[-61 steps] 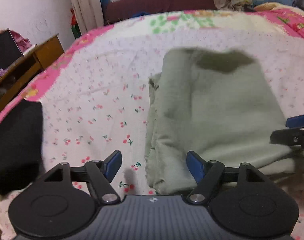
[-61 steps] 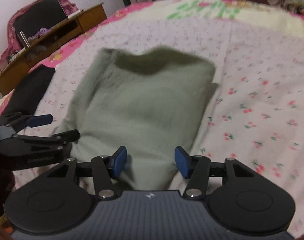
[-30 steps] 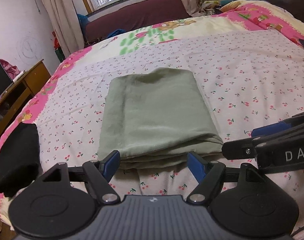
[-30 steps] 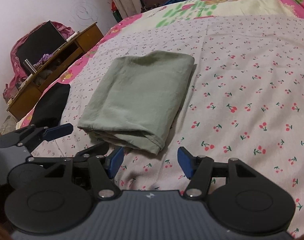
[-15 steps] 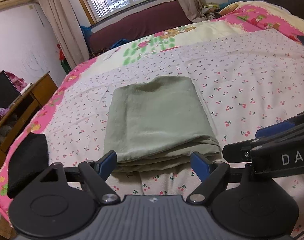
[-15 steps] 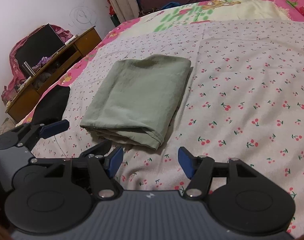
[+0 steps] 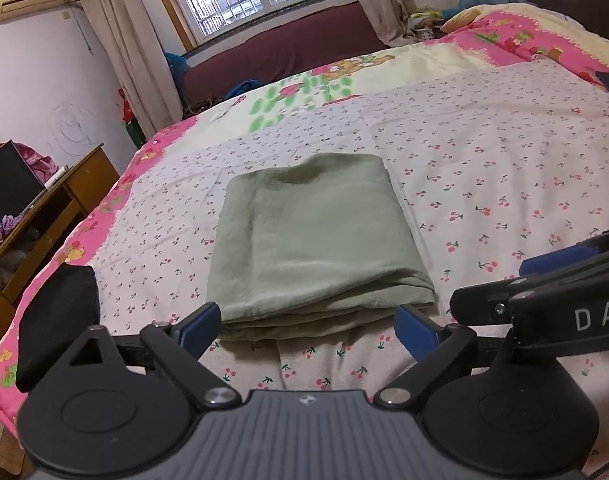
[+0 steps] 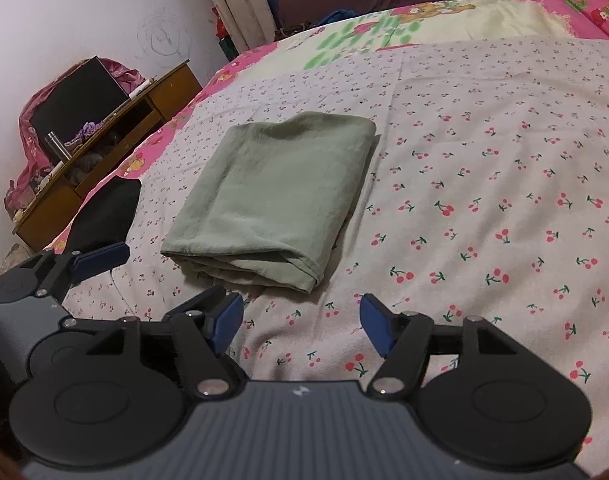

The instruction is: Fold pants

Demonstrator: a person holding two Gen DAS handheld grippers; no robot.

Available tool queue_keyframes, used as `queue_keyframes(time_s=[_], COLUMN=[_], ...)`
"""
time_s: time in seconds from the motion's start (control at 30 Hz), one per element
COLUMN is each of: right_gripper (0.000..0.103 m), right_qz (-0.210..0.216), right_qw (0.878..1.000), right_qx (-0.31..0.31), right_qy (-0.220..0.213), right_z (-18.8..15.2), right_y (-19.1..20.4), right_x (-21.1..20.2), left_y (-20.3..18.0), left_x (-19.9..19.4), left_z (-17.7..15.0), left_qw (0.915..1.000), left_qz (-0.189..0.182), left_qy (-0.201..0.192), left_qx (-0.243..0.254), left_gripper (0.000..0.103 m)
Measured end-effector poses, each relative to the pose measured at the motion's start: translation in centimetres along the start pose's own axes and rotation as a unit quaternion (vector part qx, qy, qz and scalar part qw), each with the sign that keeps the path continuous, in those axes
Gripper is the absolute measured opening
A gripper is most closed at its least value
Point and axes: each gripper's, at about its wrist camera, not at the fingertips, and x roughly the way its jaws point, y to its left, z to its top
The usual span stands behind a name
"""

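The sage-green pants (image 7: 312, 240) lie folded into a compact rectangle on the cherry-print bedsheet (image 7: 504, 184); they also show in the right wrist view (image 8: 276, 196). My left gripper (image 7: 308, 326) is open and empty, held back just short of the fold's near edge. My right gripper (image 8: 302, 324) is open and empty, near the fold's front right corner. The right gripper shows at the right edge of the left wrist view (image 7: 544, 276), and the left gripper shows at the left of the right wrist view (image 8: 84, 264).
A folded black garment (image 7: 60, 320) lies at the bed's left edge, also in the right wrist view (image 8: 104, 212). A wooden cabinet (image 8: 104, 140) with a dark screen stands left of the bed. A maroon sofa (image 7: 284, 52) sits under the window beyond.
Both grippers have drawn back and up from the green pants, which now lie folded flat and free on the bed. The jaws stay open.
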Motion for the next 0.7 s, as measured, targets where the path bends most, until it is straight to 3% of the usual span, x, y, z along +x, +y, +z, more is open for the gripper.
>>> queue_keyframes(time_s=[0.7], right_gripper=[0.066], right_qz=[-0.006], right_qw=[1.0], right_qx=[0.012], right_qy=[-0.001], right_z=[-0.26], right_y=[-0.63], right_x=[-0.11], left_y=[0.77], left_x=[0.5], left_z=[-0.25], left_qw=[0.9996], left_qz=[0.0], left_qy=[0.014], left_qx=[-0.026], left_gripper=[0.103])
